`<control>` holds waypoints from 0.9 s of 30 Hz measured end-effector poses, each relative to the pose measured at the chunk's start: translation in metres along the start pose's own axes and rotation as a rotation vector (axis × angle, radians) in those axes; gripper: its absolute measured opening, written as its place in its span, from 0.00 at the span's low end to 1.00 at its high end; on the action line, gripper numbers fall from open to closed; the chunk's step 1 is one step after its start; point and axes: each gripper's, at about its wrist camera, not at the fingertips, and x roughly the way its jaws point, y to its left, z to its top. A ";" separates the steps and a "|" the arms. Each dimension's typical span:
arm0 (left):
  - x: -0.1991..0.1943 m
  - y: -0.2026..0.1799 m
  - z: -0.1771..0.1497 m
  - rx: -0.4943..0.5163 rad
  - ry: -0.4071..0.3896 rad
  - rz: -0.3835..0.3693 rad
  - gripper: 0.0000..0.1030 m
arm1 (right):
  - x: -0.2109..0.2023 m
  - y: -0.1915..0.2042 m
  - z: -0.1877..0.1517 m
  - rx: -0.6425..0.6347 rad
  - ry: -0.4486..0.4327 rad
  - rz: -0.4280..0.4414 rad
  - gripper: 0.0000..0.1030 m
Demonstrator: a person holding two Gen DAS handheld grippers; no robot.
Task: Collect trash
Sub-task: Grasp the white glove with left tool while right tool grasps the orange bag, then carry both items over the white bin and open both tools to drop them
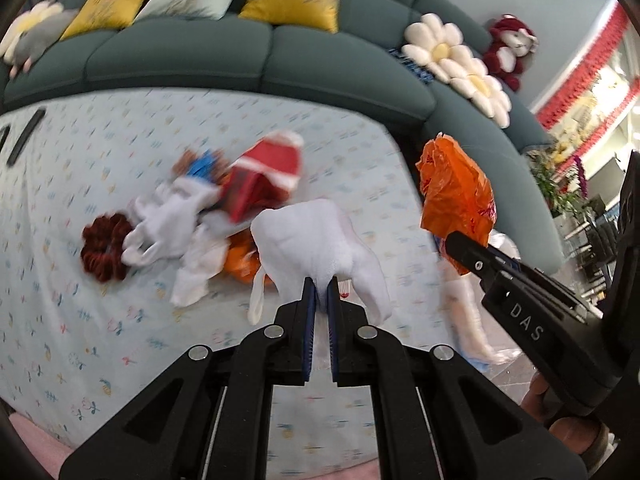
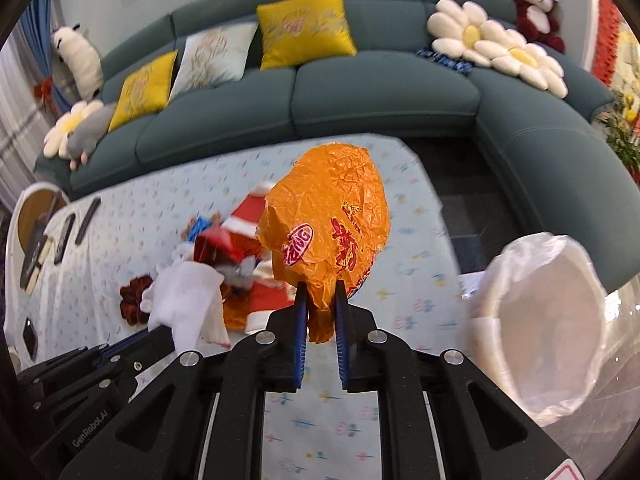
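Orange wrapper [image 2: 326, 220] pinched — right gripper [image 2: 321, 292] (white bin [image 2: 540, 320] beside).

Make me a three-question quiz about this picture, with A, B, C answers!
1. Where is the bin?
A. on the sofa
B. right of the table
C. under the cushions

2. What colour is the bag in the right tool?
A. orange
B. green
C. black

3. What is the left tool doing?
A. standing wide open
B. lying on the sofa
C. pinching a white bag

Answers: 1 B, it stands lined past the table's right edge. 2 A, crinkled orange plastic sits between the pads. 3 C, white plastic bunches up between its blue pads.
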 end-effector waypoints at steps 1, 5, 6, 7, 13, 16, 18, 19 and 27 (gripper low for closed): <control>-0.002 -0.008 0.002 0.010 -0.004 -0.010 0.06 | -0.007 -0.008 0.001 0.011 -0.010 -0.003 0.11; -0.007 -0.051 0.008 0.061 -0.017 -0.066 0.06 | -0.030 -0.042 -0.001 0.063 -0.043 -0.012 0.11; -0.008 -0.060 0.008 0.073 -0.017 -0.077 0.06 | -0.036 -0.055 -0.003 0.080 -0.053 -0.018 0.11; -0.007 -0.072 0.008 0.092 -0.016 -0.089 0.06 | -0.040 -0.062 -0.004 0.091 -0.057 -0.024 0.11; 0.008 -0.136 0.004 0.185 0.004 -0.142 0.06 | -0.054 -0.126 -0.021 0.189 -0.061 -0.066 0.11; 0.018 -0.165 0.000 0.223 0.019 -0.165 0.06 | -0.055 -0.153 -0.031 0.228 -0.057 -0.087 0.11; 0.026 -0.184 -0.002 0.241 0.034 -0.183 0.06 | -0.055 -0.169 -0.037 0.252 -0.055 -0.099 0.11; 0.031 -0.192 -0.003 0.249 0.041 -0.193 0.06 | -0.055 -0.179 -0.041 0.267 -0.054 -0.105 0.12; 0.061 -0.243 -0.012 0.309 0.092 -0.230 0.06 | -0.047 -0.229 -0.059 0.338 -0.027 -0.139 0.12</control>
